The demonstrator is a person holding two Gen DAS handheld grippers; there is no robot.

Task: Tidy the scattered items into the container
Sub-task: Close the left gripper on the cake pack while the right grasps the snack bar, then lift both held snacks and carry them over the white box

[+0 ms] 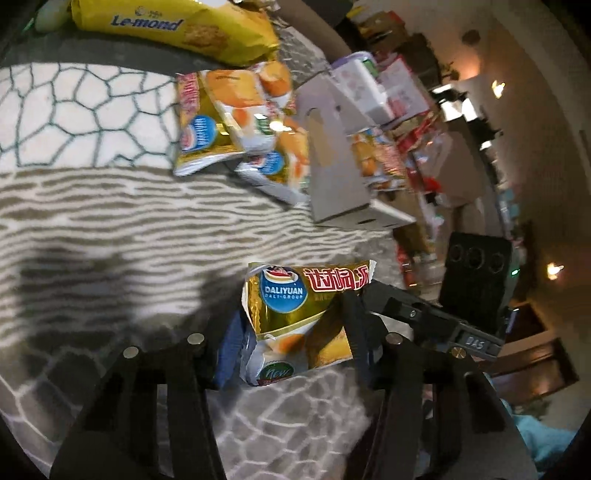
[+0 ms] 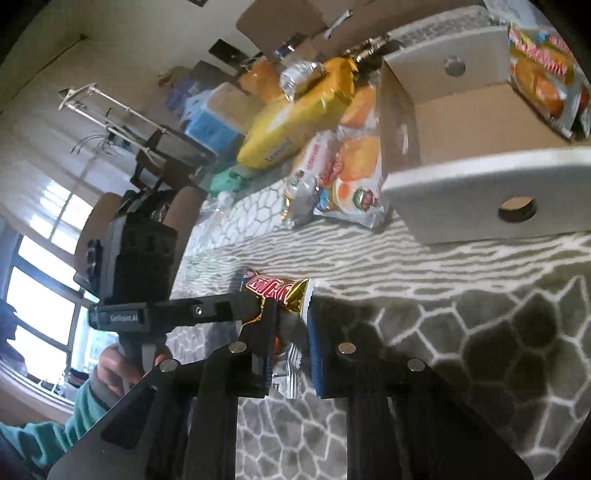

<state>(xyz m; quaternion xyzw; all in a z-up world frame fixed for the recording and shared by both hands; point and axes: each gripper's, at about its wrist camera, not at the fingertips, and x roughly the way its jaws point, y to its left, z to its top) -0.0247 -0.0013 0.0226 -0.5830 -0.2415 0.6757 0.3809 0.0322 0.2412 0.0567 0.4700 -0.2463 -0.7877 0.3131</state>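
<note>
Both my left tool (image 1: pixel 291 354) and right tool (image 2: pixel 288 354) are clenched on one gold snack packet (image 1: pixel 295 314) low in the frame, sharing its weight so it can go to the cardboard box (image 2: pixel 461 147) at upper right.

"DALIYUAN DALI-GROUP" and "New" on the gold snack packet (image 1: pixel 295 317), "Le-mond" on the yellow biscuit bag (image 1: pixel 177 26)

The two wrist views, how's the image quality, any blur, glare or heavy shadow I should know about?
Left wrist view: the cardboard box and shelves behind are motion-smeared, the held snack packet stays sharp, its gold foil glints, and a dark shadow lies on the patterned cloth. Right wrist view: the window is blown out, the box rim is blurred; both bend at the fisheye edges.
</note>
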